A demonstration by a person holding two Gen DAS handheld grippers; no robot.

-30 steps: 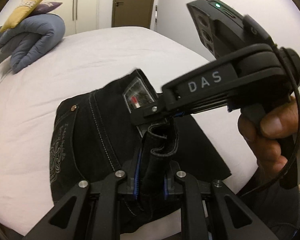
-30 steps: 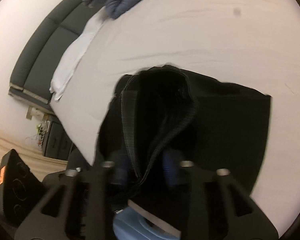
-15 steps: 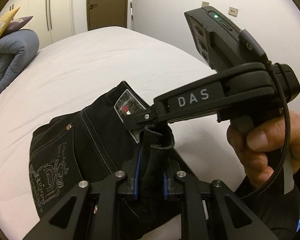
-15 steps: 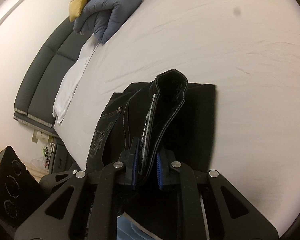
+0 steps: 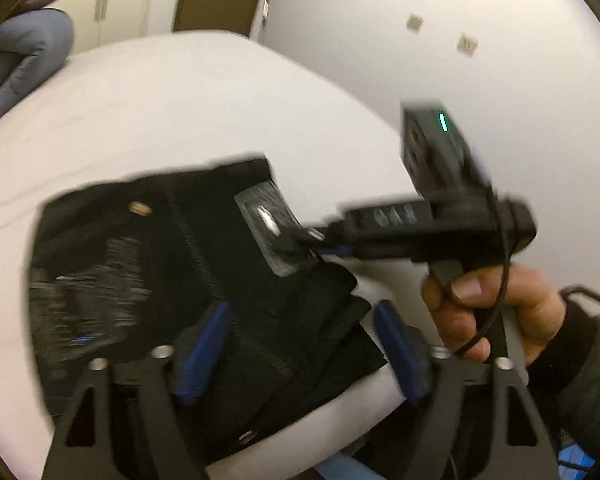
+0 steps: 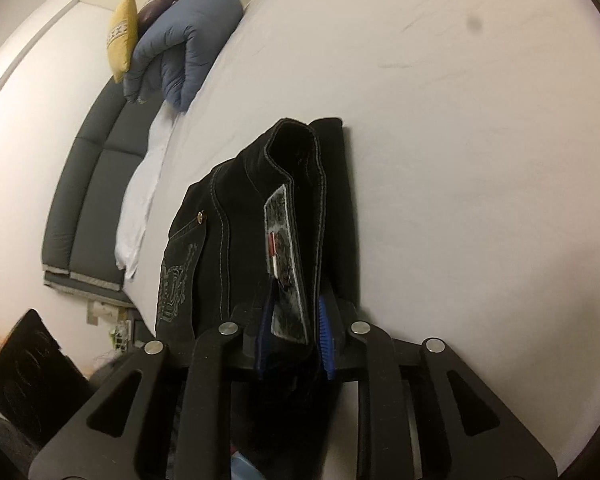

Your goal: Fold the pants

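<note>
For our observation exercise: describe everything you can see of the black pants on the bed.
The black denim pants lie folded into a compact bundle on the white bed sheet. Pale contrast stitching, a copper rivet, grey pocket embroidery and a grey waistband patch show. The right gripper has its jaws shut on the waistband edge; the left gripper, jaws open, straddles the fabric.

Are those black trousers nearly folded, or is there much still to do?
Nearly done, it seems. The black pants already lie as a compact folded bundle on the white bed. In hand: the left gripper is open over the cloth, gripping nothing, while the right gripper is shut on the waistband edge by the label. Left to do: probably release that edge so it lies flat.
</note>
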